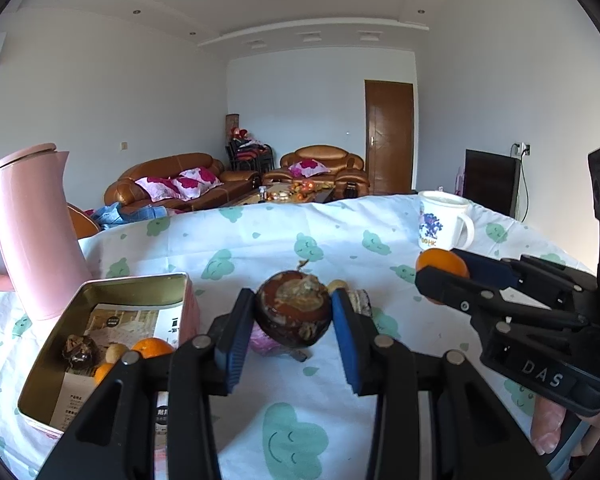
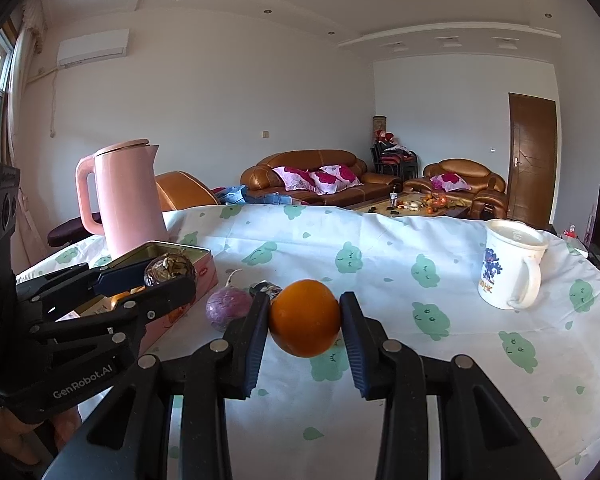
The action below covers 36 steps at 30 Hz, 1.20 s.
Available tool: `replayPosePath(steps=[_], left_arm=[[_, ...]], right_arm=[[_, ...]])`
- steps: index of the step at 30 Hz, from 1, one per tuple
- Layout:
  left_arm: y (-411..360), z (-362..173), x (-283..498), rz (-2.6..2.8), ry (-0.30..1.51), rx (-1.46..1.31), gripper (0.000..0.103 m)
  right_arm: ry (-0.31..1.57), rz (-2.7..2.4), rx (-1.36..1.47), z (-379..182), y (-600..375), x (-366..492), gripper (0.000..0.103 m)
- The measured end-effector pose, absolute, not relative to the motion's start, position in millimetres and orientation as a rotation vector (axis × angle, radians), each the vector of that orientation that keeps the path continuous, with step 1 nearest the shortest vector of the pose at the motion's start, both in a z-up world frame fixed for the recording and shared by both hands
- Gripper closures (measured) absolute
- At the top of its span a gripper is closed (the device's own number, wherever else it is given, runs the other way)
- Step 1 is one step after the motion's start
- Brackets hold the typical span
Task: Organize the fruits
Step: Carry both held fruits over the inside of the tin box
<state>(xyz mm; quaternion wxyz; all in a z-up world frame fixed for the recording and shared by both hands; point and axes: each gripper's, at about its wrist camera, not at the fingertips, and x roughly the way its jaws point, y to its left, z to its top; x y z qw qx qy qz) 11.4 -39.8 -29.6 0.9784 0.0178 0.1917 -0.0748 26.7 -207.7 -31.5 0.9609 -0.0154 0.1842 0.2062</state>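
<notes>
Halfway, I'd say: the tin box [image 1: 112, 320] already holds a few fruits. The left gripper [image 1: 292, 316] clamps a brown mangosteen [image 1: 294, 308], the right gripper [image 2: 305, 320] an orange [image 2: 305, 318]; a purple fruit [image 2: 229, 309], perhaps others, waits on the tablecloth [image 2: 420, 400].

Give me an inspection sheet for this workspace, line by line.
Surface: tablecloth with green cloud print covers the table.
Job's things: open tin box holding small fruits; purple fruit and other small ones lie on the cloth beside it.
Clutter: pink kettle; white mug.
Grippers: left gripper shut on brown mangosteen; right gripper shut on orange.
Cables: one from a wall socket behind the dark screen.
Surroundings: leather sofas, wooden door, air conditioner.
</notes>
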Motion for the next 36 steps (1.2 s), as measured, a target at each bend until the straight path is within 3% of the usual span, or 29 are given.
replayPosePath(steps=[36], left_arm=[[38,-31,13,0.022,0.444,-0.011,0.063]], right_arm=[[0.404,0.602,-0.104,-14,-120,32,0.065]])
